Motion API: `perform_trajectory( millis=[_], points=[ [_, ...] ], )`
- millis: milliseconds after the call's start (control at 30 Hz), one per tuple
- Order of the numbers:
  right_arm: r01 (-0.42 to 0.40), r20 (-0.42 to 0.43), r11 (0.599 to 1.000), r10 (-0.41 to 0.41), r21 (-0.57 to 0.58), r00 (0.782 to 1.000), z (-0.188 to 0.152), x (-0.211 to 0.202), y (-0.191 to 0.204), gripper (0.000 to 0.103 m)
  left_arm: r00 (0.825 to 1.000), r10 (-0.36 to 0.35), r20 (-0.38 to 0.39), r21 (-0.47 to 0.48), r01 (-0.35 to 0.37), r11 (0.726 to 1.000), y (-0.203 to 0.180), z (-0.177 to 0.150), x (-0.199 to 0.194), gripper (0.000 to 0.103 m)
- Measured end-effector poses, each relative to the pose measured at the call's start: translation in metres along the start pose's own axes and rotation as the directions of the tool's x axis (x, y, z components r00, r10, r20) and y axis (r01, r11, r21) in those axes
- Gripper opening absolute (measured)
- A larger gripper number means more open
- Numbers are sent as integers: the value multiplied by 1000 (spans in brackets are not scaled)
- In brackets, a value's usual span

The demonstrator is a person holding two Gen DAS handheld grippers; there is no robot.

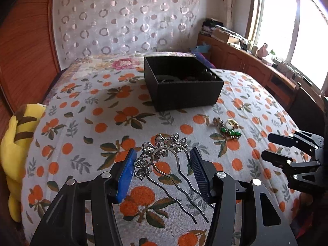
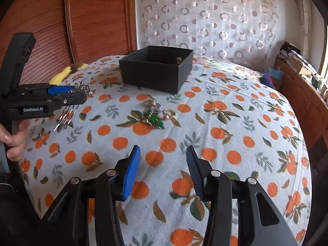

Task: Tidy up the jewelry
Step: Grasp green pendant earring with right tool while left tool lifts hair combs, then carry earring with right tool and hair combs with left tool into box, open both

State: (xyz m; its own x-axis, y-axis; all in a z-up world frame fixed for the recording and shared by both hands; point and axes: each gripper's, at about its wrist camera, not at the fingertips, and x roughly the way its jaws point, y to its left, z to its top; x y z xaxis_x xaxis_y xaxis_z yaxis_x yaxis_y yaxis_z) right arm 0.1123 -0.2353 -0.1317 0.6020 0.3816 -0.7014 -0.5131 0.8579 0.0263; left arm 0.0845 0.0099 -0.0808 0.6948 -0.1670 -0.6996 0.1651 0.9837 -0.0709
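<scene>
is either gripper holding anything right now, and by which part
The left gripper holds the silver hair comb, its fingers closed across the ornate flowered top, prongs hanging free. The right gripper holds nothing.

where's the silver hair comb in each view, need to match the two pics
Left wrist view: the silver hair comb sits low in the centre, between the fingers of the left gripper, prongs toward the camera.
Right wrist view: it is at the left edge, held in the left gripper, prongs hanging down over the bedspread.
Shared landmark: the black box, farther back on the bed in both.
</scene>
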Motion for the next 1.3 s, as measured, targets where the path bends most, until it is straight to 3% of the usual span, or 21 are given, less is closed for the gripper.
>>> perform_trajectory(
  millis=[133, 333, 433, 700, 800, 967, 1300],
  points=[
    [-28, 7, 999, 28, -21, 1000, 17, 3, 2, 48, 1000, -8, 21, 1, 8, 1000, -1, 1, -7, 52],
    [-76, -34, 995, 74, -68, 997, 43, 23, 13, 31, 999, -17, 38, 1, 17, 1000, -1, 1, -13, 52],
    [-90, -75, 992, 84, -84, 994, 48, 40, 16, 30, 999, -18, 39, 0, 18, 1000, -1, 1, -13, 52],
    [-68, -123, 991, 53, -118, 991, 55, 65, 19, 30, 999, -20, 39, -4, 20, 1000, 0, 1, -14, 52],
    [-81, -120, 987, 65, -137, 991, 52, 63, 21, 13, 999, -21, 41, -1, 22, 1000, 0, 0, -15, 52],
    [-107, -124, 984, 89, -144, 988, 43, 52, 22, 12, 999, -20, 45, 1, 20, 1000, 0, 0, -15, 52],
    [-114, -2, 987, 115, -109, 993, 56, 10, 17, 12, 998, -17, 64, 0, 17, 1000, -1, 10, -19, 52]
  ],
)
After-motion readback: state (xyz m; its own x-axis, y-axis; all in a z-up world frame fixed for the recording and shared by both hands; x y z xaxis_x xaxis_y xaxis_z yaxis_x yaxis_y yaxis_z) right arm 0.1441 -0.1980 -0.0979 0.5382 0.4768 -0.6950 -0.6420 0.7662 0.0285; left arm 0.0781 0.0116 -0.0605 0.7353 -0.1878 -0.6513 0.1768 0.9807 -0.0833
